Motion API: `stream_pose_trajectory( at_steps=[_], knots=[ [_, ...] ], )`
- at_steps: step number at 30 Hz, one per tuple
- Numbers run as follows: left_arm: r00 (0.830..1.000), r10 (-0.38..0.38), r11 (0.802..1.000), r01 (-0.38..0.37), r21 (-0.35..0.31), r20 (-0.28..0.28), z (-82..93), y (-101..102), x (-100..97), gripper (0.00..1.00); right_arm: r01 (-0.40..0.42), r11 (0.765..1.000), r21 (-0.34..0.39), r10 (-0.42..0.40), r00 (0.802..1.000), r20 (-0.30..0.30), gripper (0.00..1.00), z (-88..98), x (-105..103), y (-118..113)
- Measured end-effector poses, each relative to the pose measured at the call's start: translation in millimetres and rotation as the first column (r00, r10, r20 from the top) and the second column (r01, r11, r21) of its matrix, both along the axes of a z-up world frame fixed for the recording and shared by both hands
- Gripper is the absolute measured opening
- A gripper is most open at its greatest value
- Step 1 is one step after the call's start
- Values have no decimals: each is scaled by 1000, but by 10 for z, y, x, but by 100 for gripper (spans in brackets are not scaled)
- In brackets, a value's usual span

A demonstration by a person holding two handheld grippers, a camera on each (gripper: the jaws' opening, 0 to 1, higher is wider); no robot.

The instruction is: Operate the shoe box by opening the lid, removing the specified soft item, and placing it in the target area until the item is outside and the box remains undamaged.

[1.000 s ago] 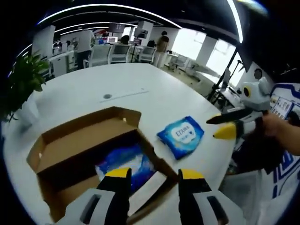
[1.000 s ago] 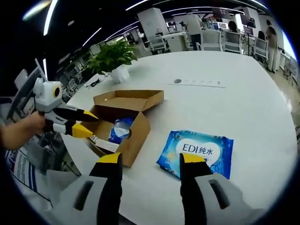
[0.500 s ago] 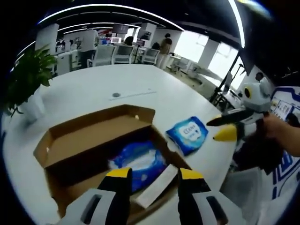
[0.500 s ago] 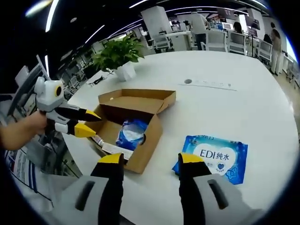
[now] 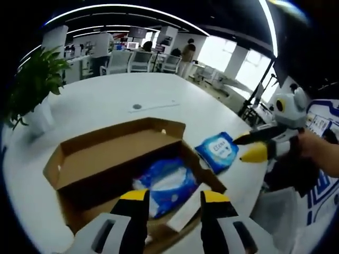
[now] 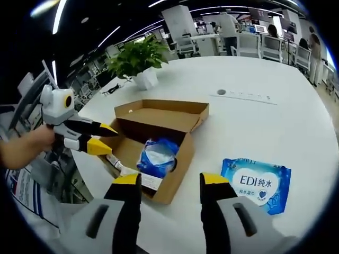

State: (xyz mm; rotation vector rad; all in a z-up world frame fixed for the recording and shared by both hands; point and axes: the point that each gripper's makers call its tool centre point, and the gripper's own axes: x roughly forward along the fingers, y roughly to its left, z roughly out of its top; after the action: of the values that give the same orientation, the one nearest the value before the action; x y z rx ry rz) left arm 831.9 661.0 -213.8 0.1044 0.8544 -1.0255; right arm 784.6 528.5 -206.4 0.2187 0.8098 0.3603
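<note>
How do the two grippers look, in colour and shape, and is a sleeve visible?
Both match: the left gripper and right gripper have light grey bodies with black jaws tipped in yellow. Seen side-on, each is a white-grey housing whose black-and-yellow jaws taper to points. No cables or markings are discernible. The hand is bare at the wrist; whether a sleeve is worn cannot be told.

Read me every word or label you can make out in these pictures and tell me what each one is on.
"EDI 纯水": on the flat blue wipes packet lying on the white table, right gripper view.
Smaller print under it on that packet: too small to read.
The same packet's white label in the left gripper view: blurred, unreadable.
Blue soft pack inside the open brown cardboard box: no readable text.
</note>
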Motion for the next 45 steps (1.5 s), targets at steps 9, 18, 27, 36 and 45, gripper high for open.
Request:
stream_pose_trajectory(
  at_steps=[9,18,27,36,45],
  knots=[
    [1000,-16,1000,16,9,-4,-104,58,115,38,-15,1000,7,15,1000,-8,38,-54,104,185],
    [997,-80,996,80,26,9,-226,-33,164,36,-33,999,20,33,999,-8,34,-87,184,316],
    [986,-165,985,164,50,24,-354,-194,202,35,-66,997,26,67,998,-18,29,-131,210,448],
    [977,-212,975,209,74,27,-515,-308,333,33,-88,996,33,89,996,-27,26,-198,251,523],
    [965,-256,964,251,86,53,-599,-451,375,32,-98,994,45,100,994,-41,25,-293,308,574]
  ],
)
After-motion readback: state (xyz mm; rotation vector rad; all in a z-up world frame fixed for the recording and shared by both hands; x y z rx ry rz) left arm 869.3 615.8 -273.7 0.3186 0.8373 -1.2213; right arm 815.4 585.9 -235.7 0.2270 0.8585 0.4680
